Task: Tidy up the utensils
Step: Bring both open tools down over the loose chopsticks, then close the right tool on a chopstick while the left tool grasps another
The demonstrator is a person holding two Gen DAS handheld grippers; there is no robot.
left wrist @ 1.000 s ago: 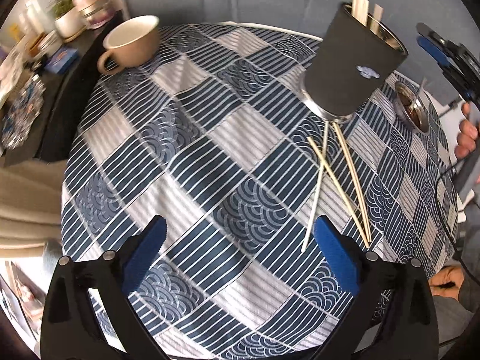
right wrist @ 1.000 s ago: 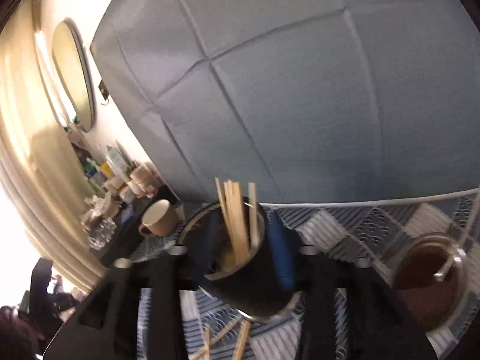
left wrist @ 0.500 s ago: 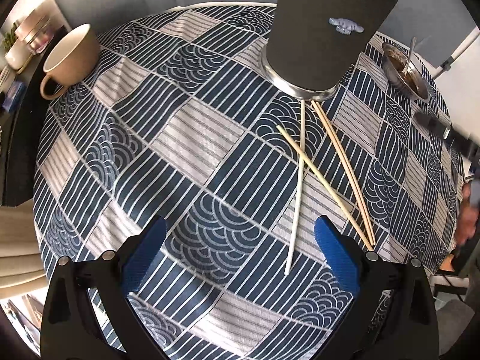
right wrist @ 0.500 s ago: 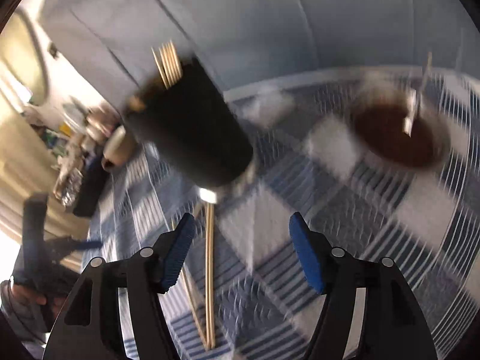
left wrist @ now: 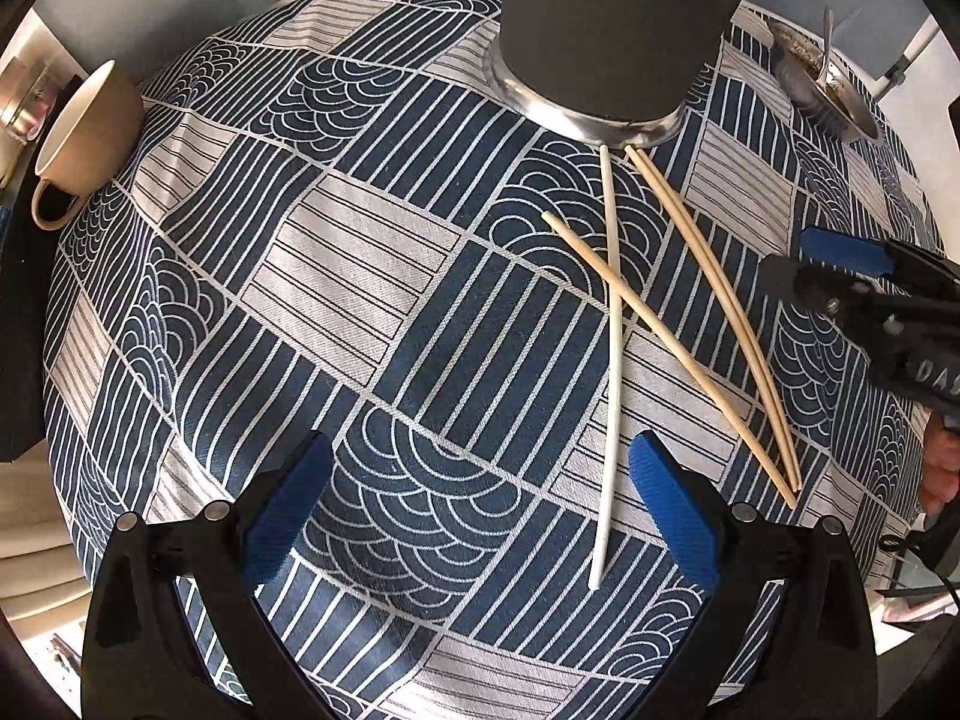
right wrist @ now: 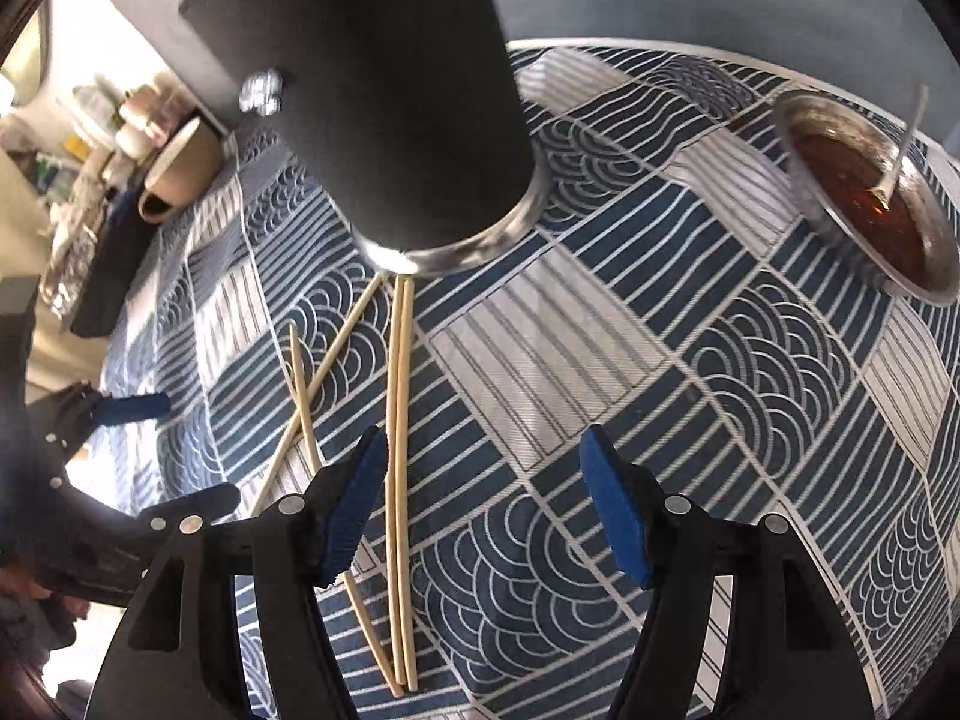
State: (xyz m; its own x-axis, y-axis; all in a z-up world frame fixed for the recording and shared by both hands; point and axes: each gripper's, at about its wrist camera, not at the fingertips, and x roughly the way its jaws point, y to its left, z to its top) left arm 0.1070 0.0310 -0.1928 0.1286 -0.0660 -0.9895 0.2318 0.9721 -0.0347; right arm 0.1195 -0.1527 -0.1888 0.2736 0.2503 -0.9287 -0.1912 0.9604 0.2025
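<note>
Several loose chopsticks (left wrist: 612, 324) lie on the blue patterned tablecloth in front of a tall black utensil holder (left wrist: 612, 30). In the left wrist view my left gripper (left wrist: 480, 510) is open and empty, low over the cloth, with the near end of a white chopstick just inside its right finger. In the right wrist view my right gripper (right wrist: 483, 498) is open and empty; a pair of chopsticks (right wrist: 399, 450) lies just inside its left finger, below the black holder (right wrist: 390, 96). The right gripper also shows at the right edge of the left wrist view (left wrist: 870, 288).
A beige mug (left wrist: 84, 138) stands at the table's left edge. A metal bowl of brown sauce with a spoon (right wrist: 864, 192) stands at the far right. A cluttered shelf (right wrist: 90, 138) lies beyond the table on the left.
Both grippers have come down closer to the table and the chopsticks. The right gripper has left the holder's top and now points down at the cloth, open.
</note>
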